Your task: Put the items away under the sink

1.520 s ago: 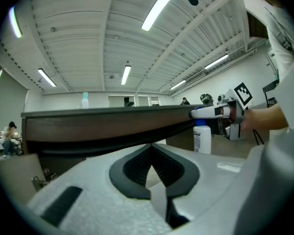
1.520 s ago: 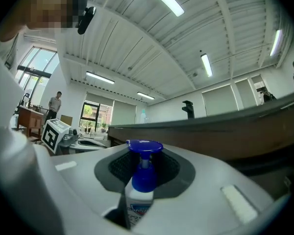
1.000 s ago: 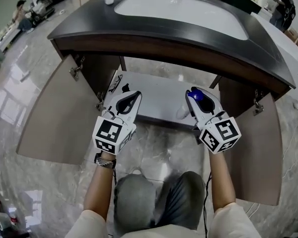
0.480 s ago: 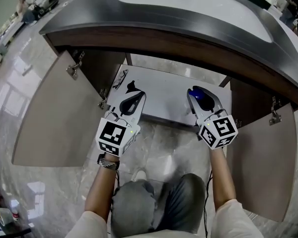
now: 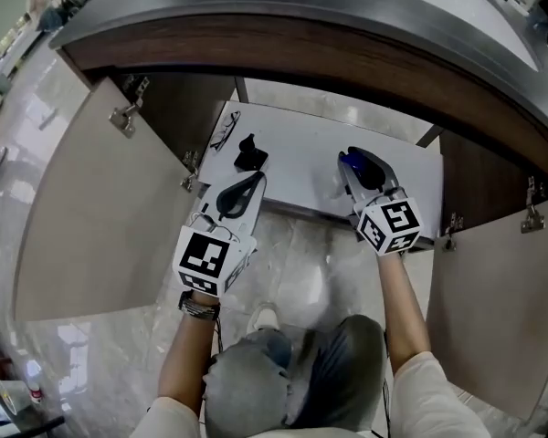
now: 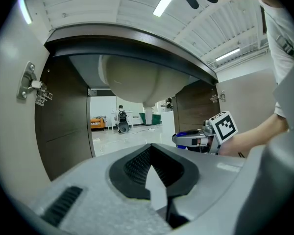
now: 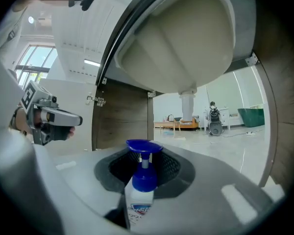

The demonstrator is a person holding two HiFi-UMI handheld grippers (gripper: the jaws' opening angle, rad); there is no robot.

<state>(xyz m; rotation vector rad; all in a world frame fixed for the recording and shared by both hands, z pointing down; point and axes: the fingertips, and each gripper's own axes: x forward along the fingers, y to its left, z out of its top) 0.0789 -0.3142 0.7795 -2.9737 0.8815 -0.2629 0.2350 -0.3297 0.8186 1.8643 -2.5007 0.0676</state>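
The right gripper (image 5: 354, 173), a white moulded shell with a black-and-white marker cube, has its fingers clamped on a pump bottle (image 7: 143, 179). The right gripper view shows the bottle upright between ribbed black pads: a glossy blue pump head and collar over a white plastic body with a printed label. In the head view only a blue patch shows at the gripper's tip, over the right part of the flat white shelf (image 5: 301, 158) inside the cabinet.

The left gripper (image 5: 247, 182) sits at centre-left, over the shelf's front edge. Its fingers are drawn together, and its own view shows only a thin pale wedge between the pads, which I cannot identify.

A small black item (image 5: 249, 153) lies on the shelf just beyond the left gripper. Matt beige doors (image 5: 91, 199) with metal hinges (image 5: 124, 117) stand open over glossy marbled floor (image 5: 292, 272).

Only the gripper views show the smooth, rounded basin underside (image 6: 137, 80) and its drain pipe (image 7: 187, 106).
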